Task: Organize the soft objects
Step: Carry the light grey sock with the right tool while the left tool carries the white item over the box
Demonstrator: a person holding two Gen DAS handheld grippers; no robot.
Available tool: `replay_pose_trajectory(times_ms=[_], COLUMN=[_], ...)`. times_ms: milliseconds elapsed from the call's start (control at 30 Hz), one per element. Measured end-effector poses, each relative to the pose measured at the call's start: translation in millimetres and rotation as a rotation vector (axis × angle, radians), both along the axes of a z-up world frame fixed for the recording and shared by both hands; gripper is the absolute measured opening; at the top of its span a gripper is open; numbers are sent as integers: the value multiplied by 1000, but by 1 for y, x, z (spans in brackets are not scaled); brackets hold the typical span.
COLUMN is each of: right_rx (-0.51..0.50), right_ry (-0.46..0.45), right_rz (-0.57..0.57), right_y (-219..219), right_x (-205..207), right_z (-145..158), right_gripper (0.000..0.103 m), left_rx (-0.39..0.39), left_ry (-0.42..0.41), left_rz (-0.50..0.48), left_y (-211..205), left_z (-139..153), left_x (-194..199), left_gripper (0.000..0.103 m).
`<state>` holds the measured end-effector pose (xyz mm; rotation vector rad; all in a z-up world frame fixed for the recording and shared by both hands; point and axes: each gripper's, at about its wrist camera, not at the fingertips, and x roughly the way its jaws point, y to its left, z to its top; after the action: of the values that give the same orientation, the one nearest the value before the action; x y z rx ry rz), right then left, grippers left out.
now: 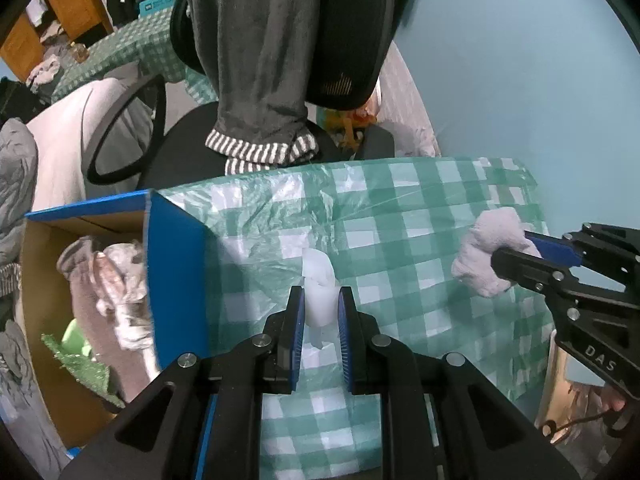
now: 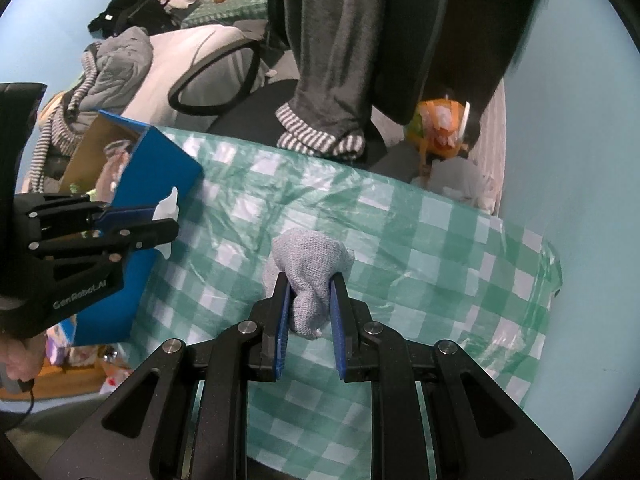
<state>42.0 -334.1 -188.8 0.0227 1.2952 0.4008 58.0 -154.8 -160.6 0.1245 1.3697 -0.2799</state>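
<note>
I hold 2 soft, light items above the checked surface [image 2: 400, 240]: left hand-held gripper [image 1: 320, 300] pinches a white cloth [image 1: 318, 280]; right hand-held gripper [image 2: 308, 288] clamps a grey knit sock [image 2: 312, 276] mid-bundle, beside the blue box [image 2: 160, 172].

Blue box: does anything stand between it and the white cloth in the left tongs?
Nothing visible does. The white cloth, pinched in the left tongs, hangs beside the blue box; only the box's near wall separates them, and its top is open.

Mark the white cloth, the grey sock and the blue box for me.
white cloth [image 1: 319, 292], left wrist view, its bunched middle between the pads.
grey sock [image 2: 310, 276], right wrist view, its knit body.
blue box [image 1: 176, 264], left wrist view, its blue outer wall.
</note>
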Motion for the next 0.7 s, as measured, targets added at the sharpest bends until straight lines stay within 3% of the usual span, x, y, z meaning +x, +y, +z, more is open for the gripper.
replay_pose_trajectory(times_ms=[333, 700], right_rx=[10, 24], right_ry=[-55, -95], right_rz=[27, 86], right_y=[24, 60], right_x=[-8, -15], right_z=[35, 64], right_gripper=[17, 17], left_rx=[-5, -11], left_ry=[-61, -80], left_rz=[-6, 56], left_y=[20, 62], left_z=[37, 54], left_x=[-15, -33], left_gripper=[16, 16])
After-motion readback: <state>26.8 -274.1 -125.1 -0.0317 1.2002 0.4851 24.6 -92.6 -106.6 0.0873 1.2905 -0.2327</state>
